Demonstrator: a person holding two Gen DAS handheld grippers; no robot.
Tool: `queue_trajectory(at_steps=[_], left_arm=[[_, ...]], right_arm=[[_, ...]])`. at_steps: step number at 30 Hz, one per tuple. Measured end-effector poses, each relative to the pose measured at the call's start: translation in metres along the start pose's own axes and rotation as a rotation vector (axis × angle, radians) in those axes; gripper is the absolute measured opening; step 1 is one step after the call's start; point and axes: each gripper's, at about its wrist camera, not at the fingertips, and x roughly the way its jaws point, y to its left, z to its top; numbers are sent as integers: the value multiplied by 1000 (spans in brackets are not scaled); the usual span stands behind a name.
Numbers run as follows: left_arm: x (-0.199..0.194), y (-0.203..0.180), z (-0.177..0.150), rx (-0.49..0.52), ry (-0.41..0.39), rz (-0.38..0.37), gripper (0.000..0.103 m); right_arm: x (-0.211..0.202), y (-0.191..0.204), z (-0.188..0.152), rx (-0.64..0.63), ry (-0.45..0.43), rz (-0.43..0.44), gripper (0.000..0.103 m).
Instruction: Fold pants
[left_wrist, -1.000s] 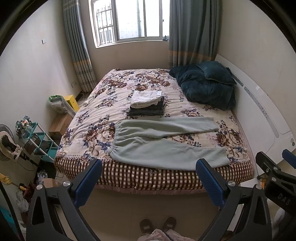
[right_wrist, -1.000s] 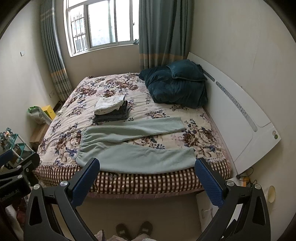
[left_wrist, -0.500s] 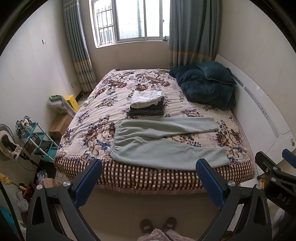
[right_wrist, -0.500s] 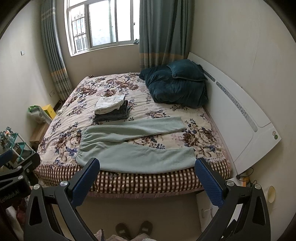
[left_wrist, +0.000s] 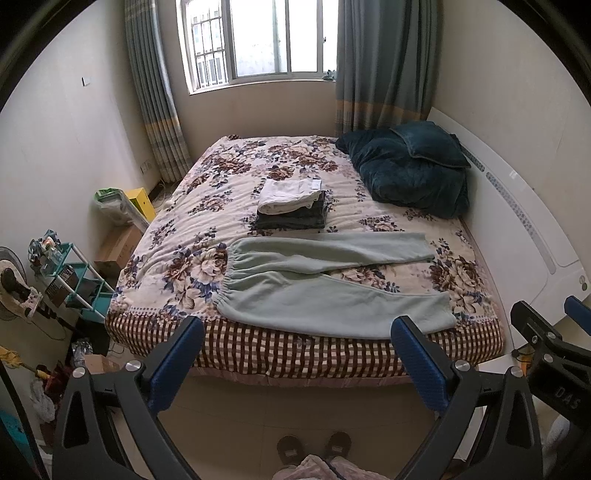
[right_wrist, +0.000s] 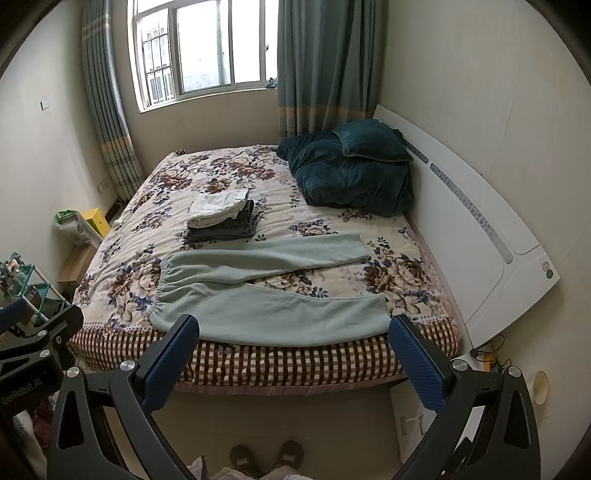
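Pale green pants (left_wrist: 317, 280) (right_wrist: 258, 288) lie flat across the near part of the bed, waistband to the left, legs spread apart to the right. The near leg reaches the bed's front edge. My left gripper (left_wrist: 295, 363) is held open in the air in front of the bed, well short of the pants, nothing between its blue pads. My right gripper (right_wrist: 293, 360) hangs the same way, open and empty. Each gripper shows at the edge of the other's view.
A stack of folded clothes (left_wrist: 291, 206) (right_wrist: 223, 218) sits mid-bed behind the pants. A dark teal quilt and pillow (left_wrist: 410, 173) lie at the back right by the white headboard (right_wrist: 480, 229). A teal rack (left_wrist: 70, 280) and boxes crowd the left floor. A person's slippers (left_wrist: 314, 446) are below.
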Motion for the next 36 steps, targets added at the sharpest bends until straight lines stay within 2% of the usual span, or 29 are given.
queue_trajectory(at_steps=[12, 21, 26, 29, 31, 36], left_arm=[[5, -1, -1, -12, 10, -2, 103], [25, -21, 8, -51, 8, 51, 103], [54, -34, 21, -52, -14, 117, 103], [85, -36, 30, -46, -6, 152, 103], [118, -34, 41, -39, 10, 175, 103], [194, -30, 63, 5, 65, 204, 103]], right_arm=[[7, -5, 3, -4, 11, -2, 103], [32, -18, 6, -2, 21, 4, 103], [81, -32, 21, 22, 40, 22, 103], [116, -35, 33, 41, 55, 26, 103], [144, -32, 43, 47, 61, 33, 103], [234, -21, 73, 37, 99, -14, 103]])
